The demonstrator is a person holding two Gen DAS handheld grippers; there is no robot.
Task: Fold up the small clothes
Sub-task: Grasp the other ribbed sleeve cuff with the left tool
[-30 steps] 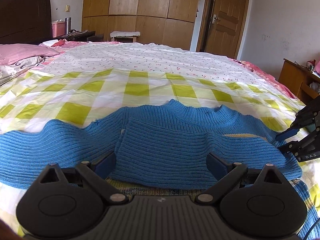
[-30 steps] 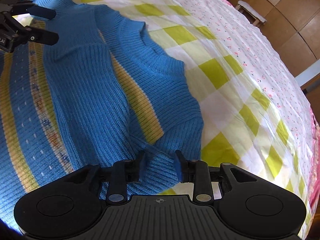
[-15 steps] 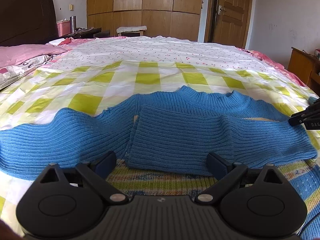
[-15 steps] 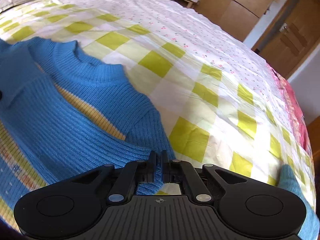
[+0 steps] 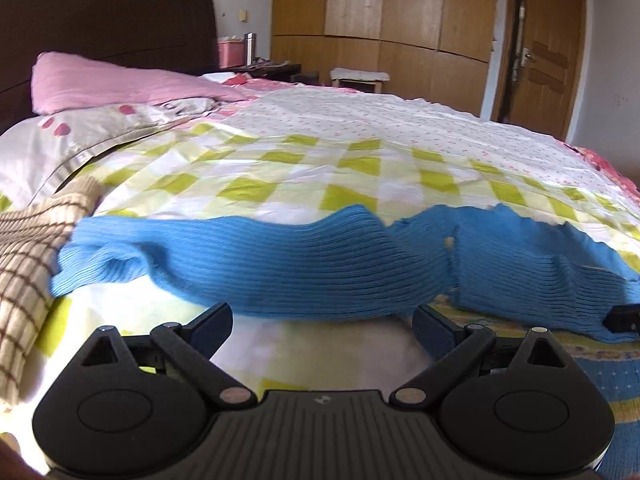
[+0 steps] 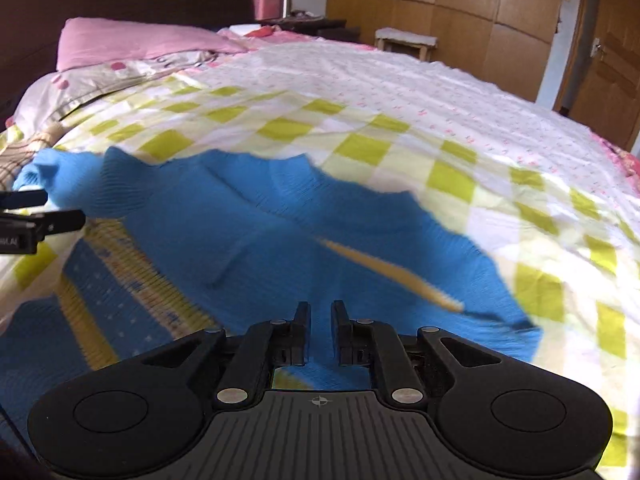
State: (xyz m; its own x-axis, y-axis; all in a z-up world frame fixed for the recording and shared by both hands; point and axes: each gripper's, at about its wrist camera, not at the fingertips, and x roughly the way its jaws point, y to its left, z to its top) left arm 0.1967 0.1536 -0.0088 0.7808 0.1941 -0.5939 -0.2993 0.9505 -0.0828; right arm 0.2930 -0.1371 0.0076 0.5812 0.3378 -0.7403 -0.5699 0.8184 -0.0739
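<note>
Blue sweater (image 5: 304, 264) lies crosswise ahead of both our grippers on the checked bedspread (image 5: 360, 168).

Its unfolded sleeve (image 5: 224, 258) runs left to right just beyond our left gripper (image 5: 322, 322), the nearer one, whose jaws stand wide and empty. Our right gripper (image 6: 320, 330) sits over the body, jaws nearly together after easing open, with knit under the narrow gap; we cannot tell if it pinches.
</note>
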